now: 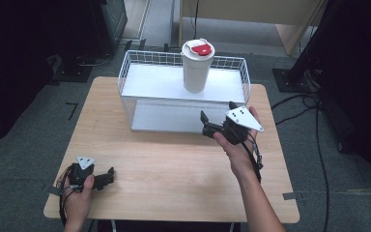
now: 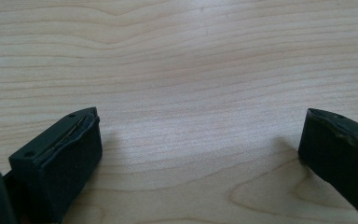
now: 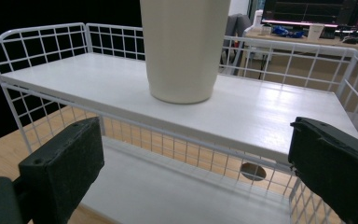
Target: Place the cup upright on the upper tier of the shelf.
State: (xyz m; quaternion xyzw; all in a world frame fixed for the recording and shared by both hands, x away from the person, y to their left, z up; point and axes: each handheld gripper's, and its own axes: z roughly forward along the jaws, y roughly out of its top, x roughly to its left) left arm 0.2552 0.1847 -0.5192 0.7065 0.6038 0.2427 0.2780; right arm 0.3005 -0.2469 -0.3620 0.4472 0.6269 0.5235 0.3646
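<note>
From the high view, the cup [image 1: 197,67] is standing upright on the rack's [image 1: 140,82] top shelf, while the right gripper [image 1: 217,123] is hovering in front of the rack, lower than the cup and apart from it. The left gripper [image 1: 107,177] is resting on the tabletop [image 1: 174,169], well away.

In the left gripper view, its jaws are gaping wide over bare wood.

In the right gripper view, the jaws are spreading wide (nothing between them), the cup [image 3: 182,51] standing ahead and above.
</note>
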